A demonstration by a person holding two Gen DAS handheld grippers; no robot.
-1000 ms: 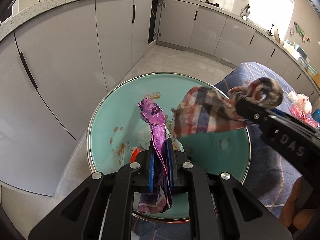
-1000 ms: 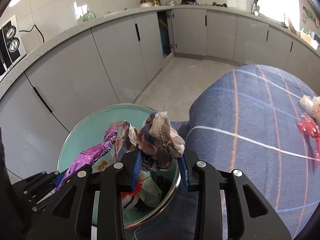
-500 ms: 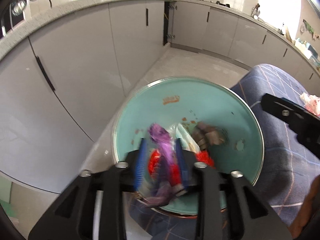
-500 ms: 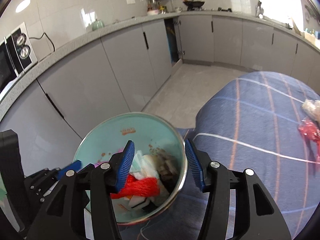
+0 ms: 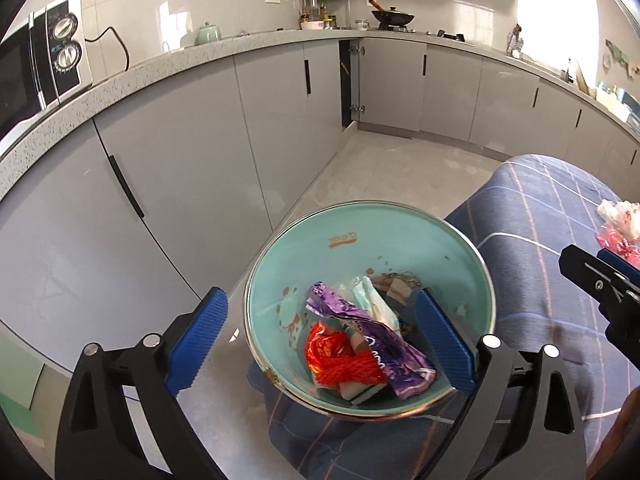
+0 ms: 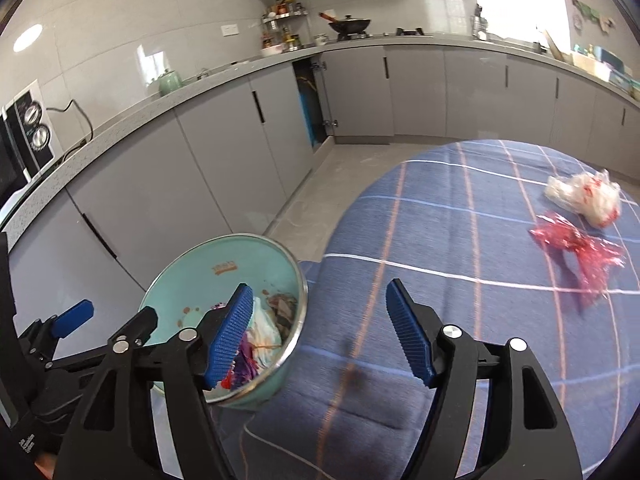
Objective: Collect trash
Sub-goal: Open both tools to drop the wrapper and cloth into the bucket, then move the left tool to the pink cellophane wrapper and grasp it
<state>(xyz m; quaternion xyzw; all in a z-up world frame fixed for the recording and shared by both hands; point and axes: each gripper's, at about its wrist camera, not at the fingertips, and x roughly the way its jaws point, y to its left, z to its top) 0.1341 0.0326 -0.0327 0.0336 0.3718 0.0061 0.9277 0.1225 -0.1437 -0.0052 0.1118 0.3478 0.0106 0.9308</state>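
Left wrist view: left gripper [image 5: 318, 336] hangs over bin [image 5: 472, 256], jaws opening, already wide, nothing between pads; blue pads straddle the trash pile below.
Right wrist view: right gripper [image 6: 320, 334] sits at table edge beside bin, jaws opening, nothing held; one pad over bin rim, other over cloth.
Bin: teal inside, metal rim, next to table edge, low enough to drop trash in from the tabletop.
Bin contents: purple wrapper [image 5: 372, 340], red net [image 5: 340, 360], white paper [image 5: 376, 304], plaid rag [image 5: 398, 286], all loose at bottom, clear of pads.
Table: blue plaid cloth [image 6: 480, 280], mostly bare.
Remaining trash: red wrapper [image 6: 576, 244] and white bag [image 6: 584, 196], touching or nearly, at far side of table, well apart from both grippers.
Step guess: drop done, both hands empty; next likely reach across for the last two.
Risk: both pieces thin and crinkly, may slip from pads.
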